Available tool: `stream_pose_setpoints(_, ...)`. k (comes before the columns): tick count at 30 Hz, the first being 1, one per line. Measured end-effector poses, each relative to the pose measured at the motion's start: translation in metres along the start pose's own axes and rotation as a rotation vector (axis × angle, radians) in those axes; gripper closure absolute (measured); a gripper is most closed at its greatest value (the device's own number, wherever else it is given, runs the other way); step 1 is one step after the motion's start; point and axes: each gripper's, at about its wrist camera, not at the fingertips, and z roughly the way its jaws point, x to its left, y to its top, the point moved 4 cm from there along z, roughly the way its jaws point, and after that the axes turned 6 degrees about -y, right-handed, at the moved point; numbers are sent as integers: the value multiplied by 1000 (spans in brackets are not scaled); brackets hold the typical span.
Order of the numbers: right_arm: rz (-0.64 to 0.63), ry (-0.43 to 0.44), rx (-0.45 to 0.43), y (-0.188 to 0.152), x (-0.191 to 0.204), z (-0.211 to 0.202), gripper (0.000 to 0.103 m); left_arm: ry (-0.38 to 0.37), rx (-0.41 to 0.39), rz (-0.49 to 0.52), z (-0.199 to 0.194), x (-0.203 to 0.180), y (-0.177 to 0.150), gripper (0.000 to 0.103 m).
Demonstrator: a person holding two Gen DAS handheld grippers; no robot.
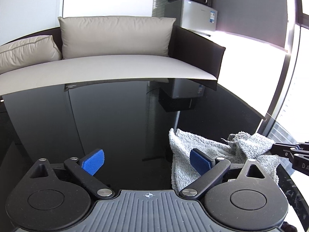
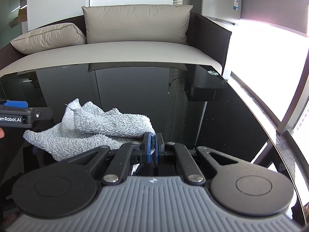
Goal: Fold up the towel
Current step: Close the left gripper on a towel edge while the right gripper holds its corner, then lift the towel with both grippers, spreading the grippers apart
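We saw a beige sofa (image 1: 115, 65) behind the glossy black table (image 1: 115, 119). On the table's near side the grey towel (image 2: 92, 127) lay crumpled. Our left gripper (image 1: 146, 163) stood wide apart with nothing between its blue pads (image 1: 92, 162), its right finger in front of the towel's left edge. Our right gripper (image 2: 152, 147) was clamped tight on the towel's right corner.
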Motion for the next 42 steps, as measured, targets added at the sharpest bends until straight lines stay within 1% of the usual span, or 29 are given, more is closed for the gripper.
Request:
stream_pose_setpoints(1, -3, 2, -2, 0, 0, 0, 99, -7, 4, 3, 3, -1, 1, 16)
stream_pose_setpoints(4, -11, 7, -4, 1, 1, 1, 99, -39, 18, 15, 15, -5, 3, 16)
stream_pose_setpoints(6, -12, 8, -1, 2, 0, 3, 99, -54, 19, 20, 21, -8, 5, 19)
stream_pose_setpoints(8, -7, 9, 3, 1, 0, 4, 99, -66, 20, 17, 25, -8, 6, 27)
stream_pose_setpoints(9, -5, 10, 4, 2, 0, 4, 99, -70, 23, 16, 27, -8, 7, 28)
stream_pose_setpoints(11, -2, 13, 5, 2, 0, 5, 99, -78, 28, 13, 33, -9, 8, 36)
stream_pose_setpoints(12, -3, 14, 4, 2, 0, 4, 99, -82, 31, 9, 36, -10, 9, 38)
stream_pose_setpoints(14, -5, 19, 2, 2, 2, 4, 99, -89, 32, 9, 40, -10, 10, 46)
stream_pose_setpoints(18, -7, 23, 1, 2, 3, 5, 99, -102, 33, 13, 45, -12, 11, 53)
stream_pose_setpoints(20, -8, 25, 0, 3, 3, 5, 99, -114, 37, 20, 48, -14, 10, 61)
stream_pose_setpoints(22, -6, 28, 0, 3, 3, 6, 99, -118, 48, 26, 51, -15, 9, 65)
stream_pose_setpoints(24, -6, 32, -2, 4, 3, 6, 99, -127, 53, 19, 54, -16, 9, 72)
stream_pose_setpoints(26, -10, 36, -10, 5, 5, 4, 99, -134, 57, 13, 56, -16, 9, 85)
stream_pose_setpoints(27, -10, 36, -13, 5, 5, 3, 99, -143, 60, 10, 58, -17, 9, 89)
stream_pose_setpoints(28, -9, 38, -14, 5, 5, 3, 99, -144, 62, 10, 58, -17, 8, 96)
stream_pose_setpoints(30, -6, 38, -15, 5, 4, 2, 98, -143, 63, 14, 60, -18, 7, 97)
stream_pose_setpoints(34, 3, 39, -59, 8, 3, -4, 98, -145, 51, 13, 57, -19, 8, 99)
stream_pose_setpoints(40, -24, 106, -154, 16, 11, -20, 97, -146, 31, 6, 47, -19, 11, 99)
stream_pose_setpoints(41, -28, 115, -169, 17, 12, -22, 94, -143, 30, 6, 46, -18, 12, 99)
stream_pose_setpoints(42, -25, 115, -177, 18, 12, -24, 87, -142, 31, 4, 46, -17, 12, 99)
